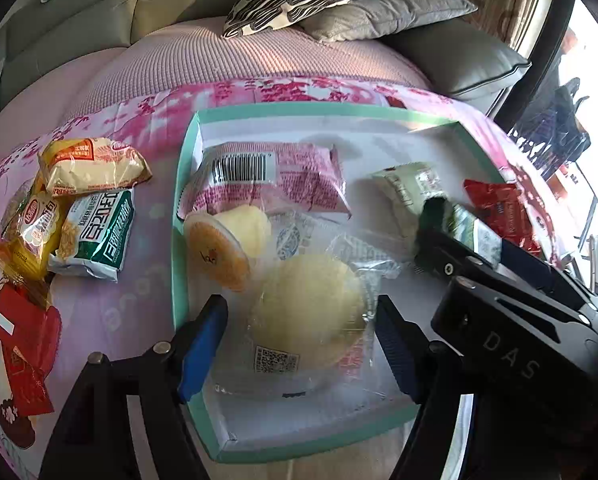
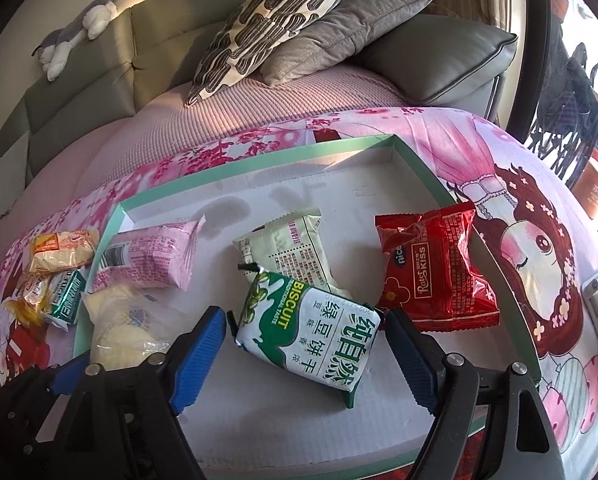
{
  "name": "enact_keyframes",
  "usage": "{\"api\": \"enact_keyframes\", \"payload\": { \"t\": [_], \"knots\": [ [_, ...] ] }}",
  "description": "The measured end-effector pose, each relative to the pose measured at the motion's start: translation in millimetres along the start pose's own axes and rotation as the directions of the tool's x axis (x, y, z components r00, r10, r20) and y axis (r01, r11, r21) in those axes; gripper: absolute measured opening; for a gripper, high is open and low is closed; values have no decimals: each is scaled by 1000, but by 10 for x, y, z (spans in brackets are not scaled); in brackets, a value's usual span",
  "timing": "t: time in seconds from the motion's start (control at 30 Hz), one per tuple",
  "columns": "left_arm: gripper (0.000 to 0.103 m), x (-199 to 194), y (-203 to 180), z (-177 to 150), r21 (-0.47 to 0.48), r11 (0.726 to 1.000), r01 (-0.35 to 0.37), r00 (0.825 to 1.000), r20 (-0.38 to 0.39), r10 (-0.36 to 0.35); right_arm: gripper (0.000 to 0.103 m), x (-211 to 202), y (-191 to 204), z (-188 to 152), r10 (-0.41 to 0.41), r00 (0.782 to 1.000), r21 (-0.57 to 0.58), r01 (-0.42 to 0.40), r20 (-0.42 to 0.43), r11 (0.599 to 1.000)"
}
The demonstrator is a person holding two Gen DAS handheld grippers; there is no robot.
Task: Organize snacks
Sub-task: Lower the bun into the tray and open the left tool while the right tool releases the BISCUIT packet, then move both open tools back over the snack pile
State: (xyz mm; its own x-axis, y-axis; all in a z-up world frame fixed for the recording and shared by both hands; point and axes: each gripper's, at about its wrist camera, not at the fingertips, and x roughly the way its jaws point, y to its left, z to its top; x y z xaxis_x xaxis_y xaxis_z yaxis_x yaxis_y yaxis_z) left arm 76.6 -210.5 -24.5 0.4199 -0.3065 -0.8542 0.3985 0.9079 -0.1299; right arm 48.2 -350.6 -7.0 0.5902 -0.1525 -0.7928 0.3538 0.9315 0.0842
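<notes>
A shallow mint-rimmed tray [image 1: 183, 184] lies on a pink cartoon cloth and shows in the right wrist view too [image 2: 259, 156]. My left gripper [image 1: 299, 344] is open, its fingers on either side of a clear-wrapped pale round cake [image 1: 307, 312] in the tray. My right gripper [image 2: 303, 354] is open around a green-and-white biscuit pack [image 2: 319, 340], seemingly without pressing it. The tray also holds a pink pack [image 1: 271, 176], a jelly cup [image 1: 223, 244], a pale green pack [image 2: 287, 248] and a red pack [image 2: 435, 264].
Several snack packs [image 1: 87, 208] lie on the cloth left of the tray, with red packets [image 1: 19, 344] nearer me. A sofa with cushions [image 2: 283, 28] stands behind. The right gripper's body [image 1: 519, 308] crosses the tray's right side.
</notes>
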Motion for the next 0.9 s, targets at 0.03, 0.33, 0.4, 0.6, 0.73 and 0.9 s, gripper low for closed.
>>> {"api": "enact_keyframes", "payload": {
  "t": [0.03,0.33,0.4,0.6,0.73,0.9],
  "knots": [
    [79,-26,1,5,2,1000,-2,1000,8,2,85,-13,-1,4,2,1000,2,-2,3,1000],
    [80,-231,10,65,11,1000,2,999,52,-2,85,-192,-21,59,1,999,17,-2,50,1000],
    [81,-263,20,79,9,1000,2,998,61,-2,85,-231,-22,66,0,998,20,-1,61,1000],
    [89,-348,98,107,-14,999,-51,994,91,52,85,-280,-59,85,9,997,44,-13,76,999],
    [89,-386,211,123,-56,995,-82,990,107,88,85,-288,-71,87,10,997,50,-14,79,999],
    [89,-478,447,126,-151,980,-132,980,131,152,85,-265,-60,72,2,998,41,-5,71,999]
  ]
}}
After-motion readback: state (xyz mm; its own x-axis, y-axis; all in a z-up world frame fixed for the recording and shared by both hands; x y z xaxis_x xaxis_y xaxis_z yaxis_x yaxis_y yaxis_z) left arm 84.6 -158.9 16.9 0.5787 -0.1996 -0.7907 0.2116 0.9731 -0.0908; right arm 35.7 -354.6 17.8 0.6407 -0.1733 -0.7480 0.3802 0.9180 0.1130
